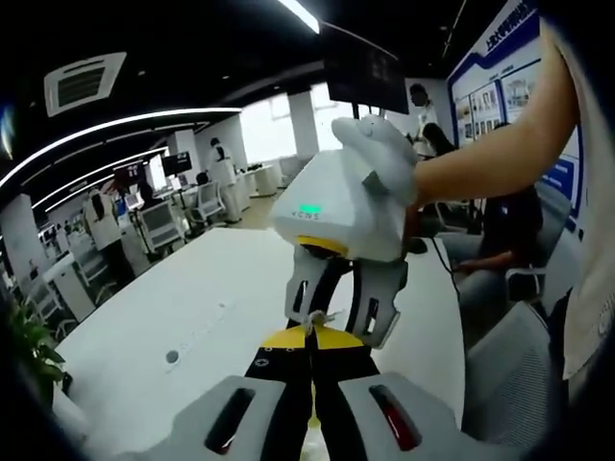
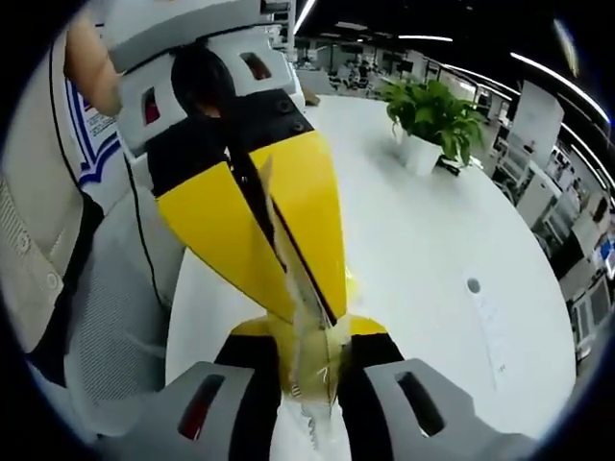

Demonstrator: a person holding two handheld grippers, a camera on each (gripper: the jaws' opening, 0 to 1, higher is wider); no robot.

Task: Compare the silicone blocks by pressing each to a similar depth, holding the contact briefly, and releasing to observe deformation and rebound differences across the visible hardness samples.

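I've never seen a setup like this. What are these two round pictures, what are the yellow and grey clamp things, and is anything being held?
There is no robot here. A person holds a two-jaw gripper in each hand, and each gripper carries a fisheye camera looking along its own jaws.

In the left gripper view, the left gripper rises from the bottom with its yellow-tipped jaws closed. The right gripper faces it from above, held by a gloved hand, with its jaws apart around the left one's tips. The right gripper view shows the same meeting from the other side.

A thin clear strip is pinched in the left jaws, but I cannot tell what it is. Below is a white table with a potted plant.
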